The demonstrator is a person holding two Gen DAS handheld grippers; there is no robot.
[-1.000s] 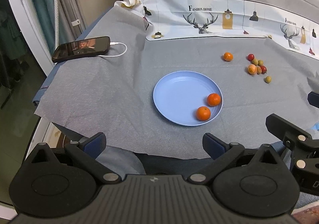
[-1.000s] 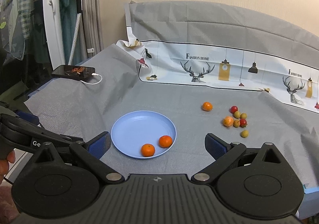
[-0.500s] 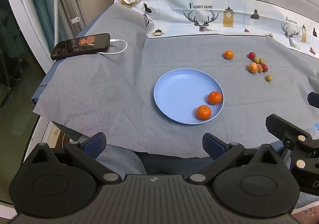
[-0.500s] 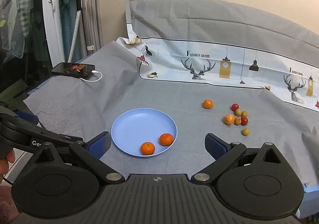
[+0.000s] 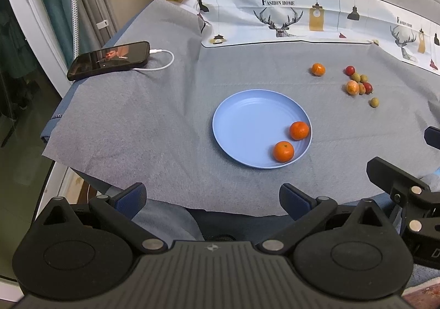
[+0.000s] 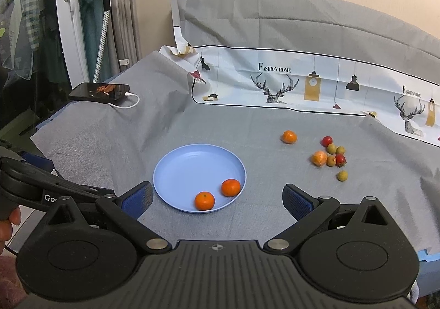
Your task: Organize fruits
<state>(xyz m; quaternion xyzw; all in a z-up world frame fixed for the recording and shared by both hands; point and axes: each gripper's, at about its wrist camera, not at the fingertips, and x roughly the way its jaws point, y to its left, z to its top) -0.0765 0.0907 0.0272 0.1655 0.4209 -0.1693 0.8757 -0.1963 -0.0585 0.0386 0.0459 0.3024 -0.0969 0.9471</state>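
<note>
the blue plate (image 5: 247, 105) sits in the middle of the grey cloth (image 5: 137, 122), and it is the spot to count from. two oranges are on the plate already, one orange (image 5: 299, 130) by the far right rim and another orange (image 5: 283, 151) right beside it, closer to the person. so a small part of the job looks done.

a lot is left. a third orange (image 5: 318, 69) lies on the cloth past the plate, off to the right. further right of the plate is a little bunch of small fruits (image 6: 331, 155), red, green and one orange one, some of them touching. one small green fruit (image 6: 342, 175) lies a bit apart from the bunch, on the near side.

the left gripper (image 5: 212, 196) is wide open and holds nothing. it hangs at the near edge of the cloth, well short of the plate. the right gripper (image 6: 217, 198) is wide open too, with nothing in it, and sits just in front of the plate.

a phone (image 5: 110, 60) with a white cord lies far left of the plate.
</note>
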